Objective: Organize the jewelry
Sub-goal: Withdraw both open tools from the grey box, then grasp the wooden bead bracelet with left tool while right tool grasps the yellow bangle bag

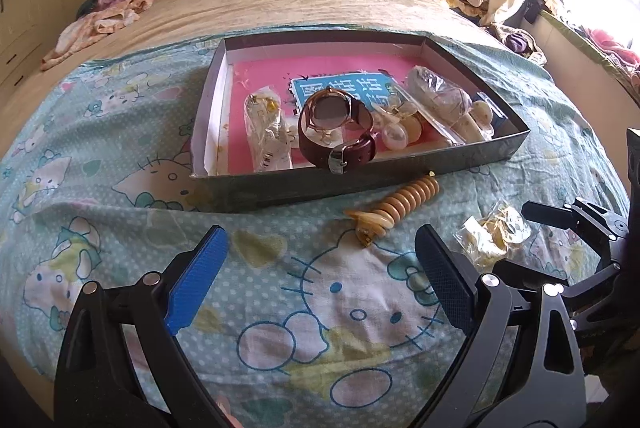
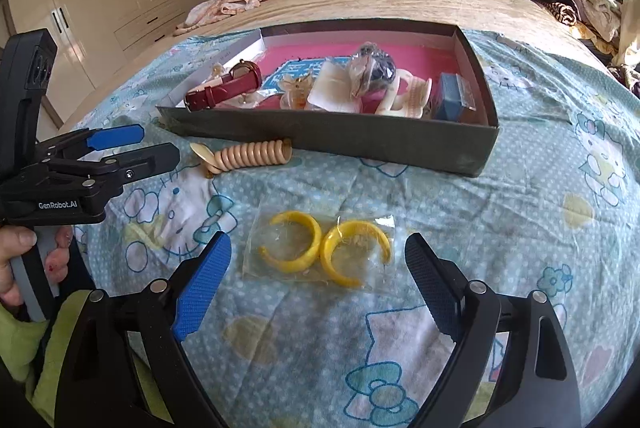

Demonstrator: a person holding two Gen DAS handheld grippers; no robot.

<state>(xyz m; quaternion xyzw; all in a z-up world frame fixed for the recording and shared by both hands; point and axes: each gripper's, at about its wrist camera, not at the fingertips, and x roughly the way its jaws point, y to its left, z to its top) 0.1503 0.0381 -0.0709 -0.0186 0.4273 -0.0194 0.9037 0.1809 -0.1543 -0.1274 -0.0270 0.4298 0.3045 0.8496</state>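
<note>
On the bed, right gripper [image 2: 318,288] fingers were wide open, empty, over bagged earrings [image 2: 324,248]; slick plastic could slip, imo.

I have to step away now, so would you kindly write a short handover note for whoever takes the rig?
Left gripper: open, empty, low over the sheet before the box.
Right gripper: open, empty, straddling the bagged yellow earrings.
Done: the watch, clips and several bagged pieces already lie in the box.
Left: the earrings and the coil hair tie are on the sheet, outside the box. The earrings look like the likely next pick for the right gripper; then the hair tie.
</note>
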